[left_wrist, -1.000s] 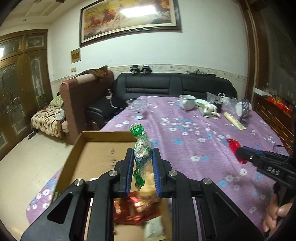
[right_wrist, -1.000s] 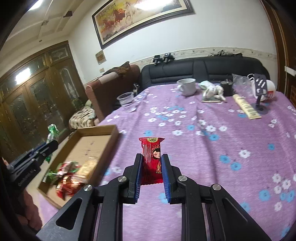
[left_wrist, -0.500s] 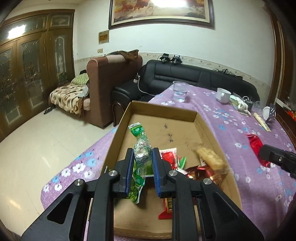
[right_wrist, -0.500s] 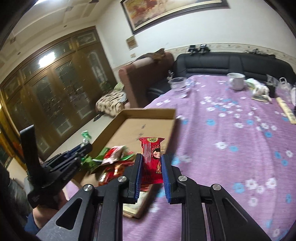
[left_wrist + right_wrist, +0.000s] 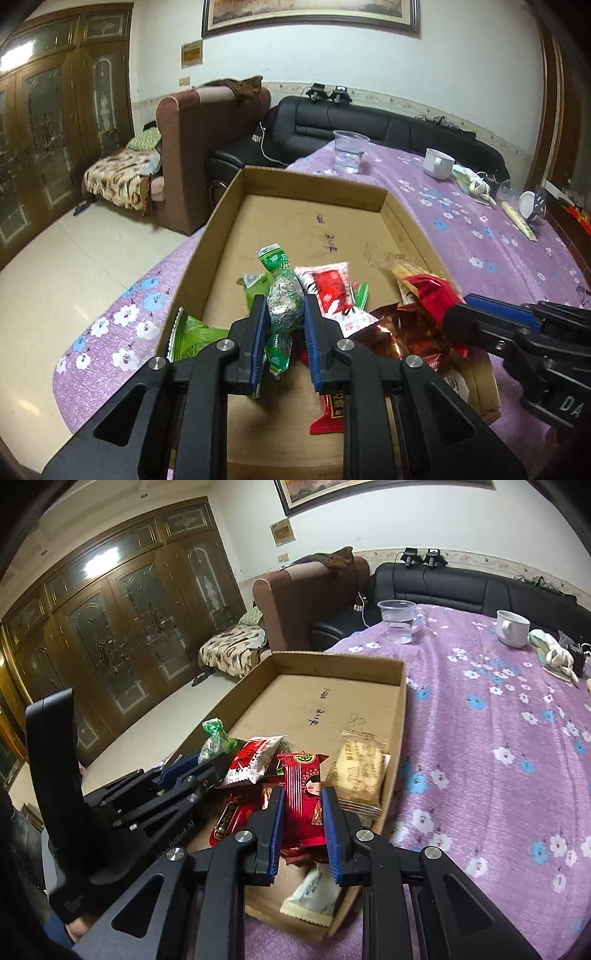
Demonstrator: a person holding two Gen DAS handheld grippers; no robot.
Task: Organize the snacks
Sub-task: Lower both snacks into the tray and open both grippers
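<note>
Left wrist: left gripper (image 5: 284, 325) pinching green candy (image 5: 282, 299) over near end of cardboard box (image 5: 314, 184)
Right wrist: right gripper (image 5: 303, 823) clamping red packet (image 5: 303, 794) above snack pile (image 5: 251, 764); drop step, next spread fingers

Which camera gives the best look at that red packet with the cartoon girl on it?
The right wrist view: the red snack packet faces the lens, girl visible, pinched in the right claw. The left wrist view shows only a red end poking from that claw, no picture.
</note>
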